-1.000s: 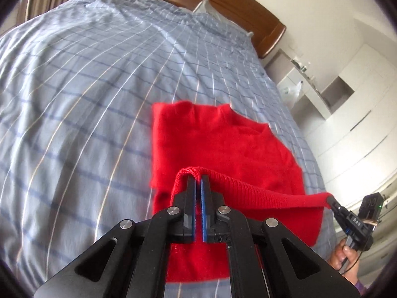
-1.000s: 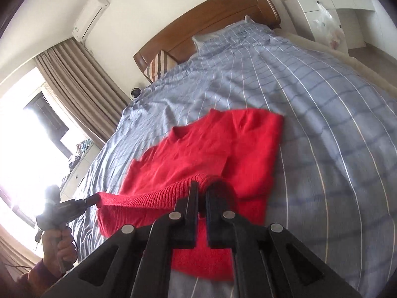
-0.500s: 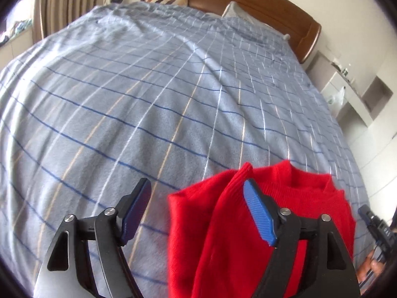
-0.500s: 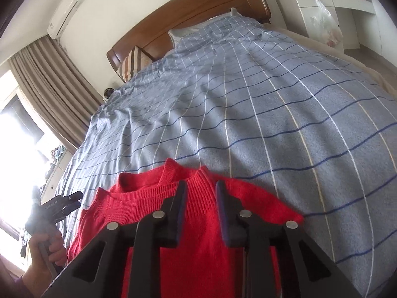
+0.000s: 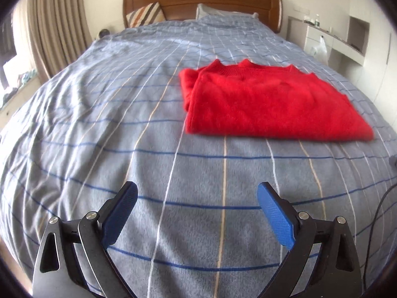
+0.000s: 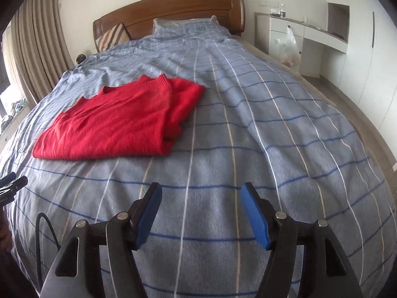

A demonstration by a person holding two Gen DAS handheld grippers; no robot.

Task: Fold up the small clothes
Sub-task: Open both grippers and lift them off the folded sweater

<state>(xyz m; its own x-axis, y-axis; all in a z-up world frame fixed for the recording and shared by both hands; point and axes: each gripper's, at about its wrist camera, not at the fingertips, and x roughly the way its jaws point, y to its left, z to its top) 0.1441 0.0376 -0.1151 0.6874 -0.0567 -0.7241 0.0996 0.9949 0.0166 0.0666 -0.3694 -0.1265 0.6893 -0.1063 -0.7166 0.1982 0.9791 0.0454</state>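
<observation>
A red knit sweater (image 5: 268, 101) lies folded flat on the blue checked bedspread (image 5: 99, 124), its collar toward the headboard. It also shows in the right wrist view (image 6: 116, 121), to the left of centre. My left gripper (image 5: 197, 196) is open and empty, held back over the near part of the bed, well short of the sweater. My right gripper (image 6: 199, 196) is open and empty too, near the bed's foot, to the right of the sweater. The left gripper's tip (image 6: 11, 183) shows at the left edge of the right wrist view.
A wooden headboard (image 5: 203, 2) with a striped cushion (image 5: 145, 15) and a pillow (image 6: 183, 23) stands at the far end. Curtains (image 5: 57, 27) hang on the left. A white desk and cabinets (image 6: 310, 37) with a plastic bag (image 6: 289, 47) stand on the right.
Both grippers carried the sweater's hem up over its body toward the collar, let go and opened. They have since drawn back toward the foot of the bed, leaving the sweater folded.
</observation>
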